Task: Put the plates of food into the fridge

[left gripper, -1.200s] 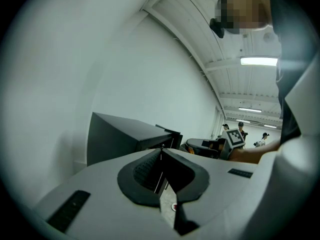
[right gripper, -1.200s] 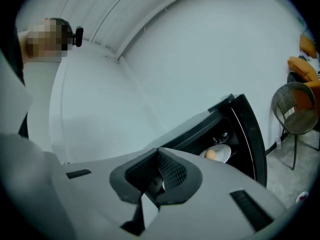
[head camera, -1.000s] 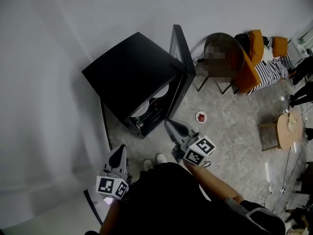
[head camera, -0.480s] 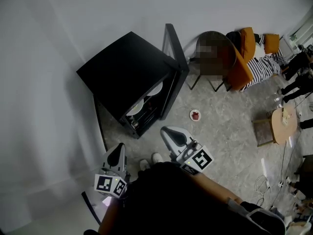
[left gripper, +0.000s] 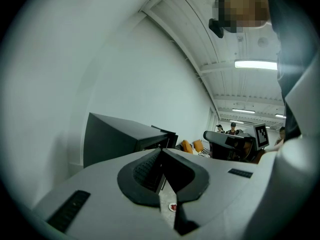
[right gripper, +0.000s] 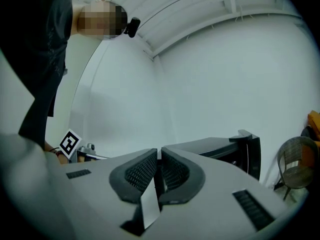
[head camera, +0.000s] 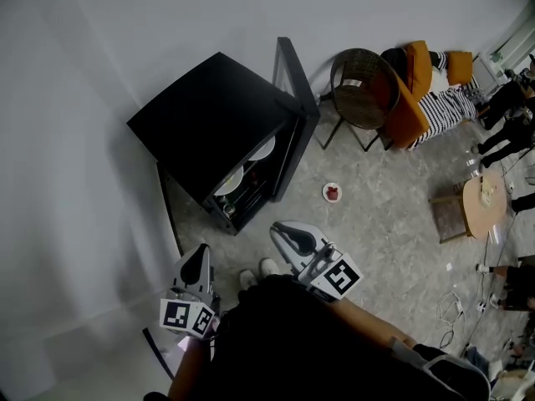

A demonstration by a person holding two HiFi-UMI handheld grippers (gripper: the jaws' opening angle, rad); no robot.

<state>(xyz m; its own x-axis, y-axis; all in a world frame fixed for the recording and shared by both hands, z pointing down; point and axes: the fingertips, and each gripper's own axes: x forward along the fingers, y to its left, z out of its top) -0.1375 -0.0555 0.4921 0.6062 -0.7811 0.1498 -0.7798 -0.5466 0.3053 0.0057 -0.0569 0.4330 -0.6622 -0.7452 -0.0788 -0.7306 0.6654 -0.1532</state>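
Fingers [head camera: 298, 240] of right gripper [head camera: 277, 227] together, empty; plate of food [head camera: 332, 192] apart, ahead.

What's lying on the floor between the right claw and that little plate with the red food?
Nothing. In the head view, only bare speckled floor lies between the right claw and the plate.

No legible text or numbers

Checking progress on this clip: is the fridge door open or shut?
Open. The fridge door stands swung out from the black fridge, and plates show inside.
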